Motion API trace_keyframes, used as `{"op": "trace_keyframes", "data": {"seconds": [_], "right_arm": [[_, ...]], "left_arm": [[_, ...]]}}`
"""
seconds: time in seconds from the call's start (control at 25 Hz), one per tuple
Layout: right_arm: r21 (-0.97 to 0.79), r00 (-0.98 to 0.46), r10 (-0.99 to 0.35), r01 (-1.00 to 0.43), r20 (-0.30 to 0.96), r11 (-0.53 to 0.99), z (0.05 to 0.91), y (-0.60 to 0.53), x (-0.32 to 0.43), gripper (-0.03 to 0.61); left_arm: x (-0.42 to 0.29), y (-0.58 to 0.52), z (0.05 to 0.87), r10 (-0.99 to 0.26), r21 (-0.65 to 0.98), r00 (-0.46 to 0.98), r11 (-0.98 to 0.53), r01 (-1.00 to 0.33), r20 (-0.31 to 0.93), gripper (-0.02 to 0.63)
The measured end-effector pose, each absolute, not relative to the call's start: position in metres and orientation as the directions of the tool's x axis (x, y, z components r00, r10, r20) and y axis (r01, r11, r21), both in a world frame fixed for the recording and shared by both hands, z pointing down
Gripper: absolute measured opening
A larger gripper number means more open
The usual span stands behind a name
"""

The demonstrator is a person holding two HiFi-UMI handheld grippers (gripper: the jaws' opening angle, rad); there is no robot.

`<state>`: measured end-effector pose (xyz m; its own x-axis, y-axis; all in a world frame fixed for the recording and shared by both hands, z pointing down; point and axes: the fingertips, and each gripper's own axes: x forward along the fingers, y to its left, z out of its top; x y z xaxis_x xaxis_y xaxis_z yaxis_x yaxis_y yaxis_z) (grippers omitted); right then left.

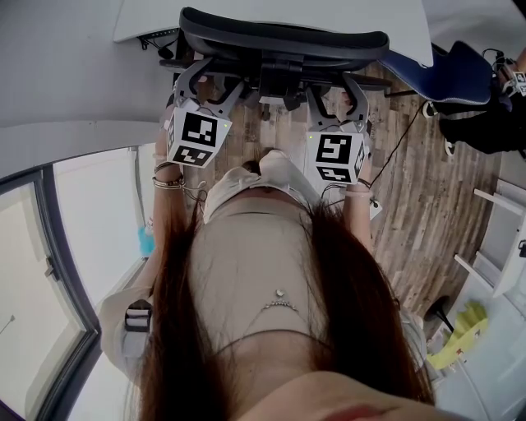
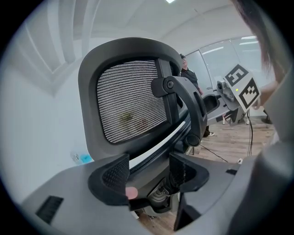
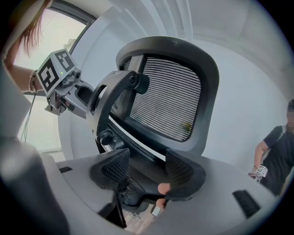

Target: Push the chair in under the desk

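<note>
Chair, black with a mesh back, stands with its backrest at the edge of the white desk in the head view. The left gripper and right gripper are held close behind the chair, one on either side of its spine.

Left gripper view: the chair's backrest fills the frame. The jaws stand well apart and grip nothing, with the chair's lower back frame showing in the gap.

Right gripper view: the jaws are likewise wide apart and empty, facing the chair's lower frame. A person stands to the chair's right, well apart.
</note>
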<state>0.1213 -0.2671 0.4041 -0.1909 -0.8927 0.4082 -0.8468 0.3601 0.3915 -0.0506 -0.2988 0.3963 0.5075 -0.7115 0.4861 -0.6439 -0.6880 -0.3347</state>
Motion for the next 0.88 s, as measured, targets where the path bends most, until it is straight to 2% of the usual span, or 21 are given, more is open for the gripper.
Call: {"op": "trace_keyframes", "data": {"seconds": [0.88], "right_arm": [[0.404, -0.195, -0.898, -0.841, 0.394, 0.36, 0.4082, -0.2732, 0.1232, 0.253]], "left_arm": [[-0.0492, -0.3038, 0.4018, -0.721, -0.34, 0.505, -0.679, -0.651, 0.474, 0.27]]}}
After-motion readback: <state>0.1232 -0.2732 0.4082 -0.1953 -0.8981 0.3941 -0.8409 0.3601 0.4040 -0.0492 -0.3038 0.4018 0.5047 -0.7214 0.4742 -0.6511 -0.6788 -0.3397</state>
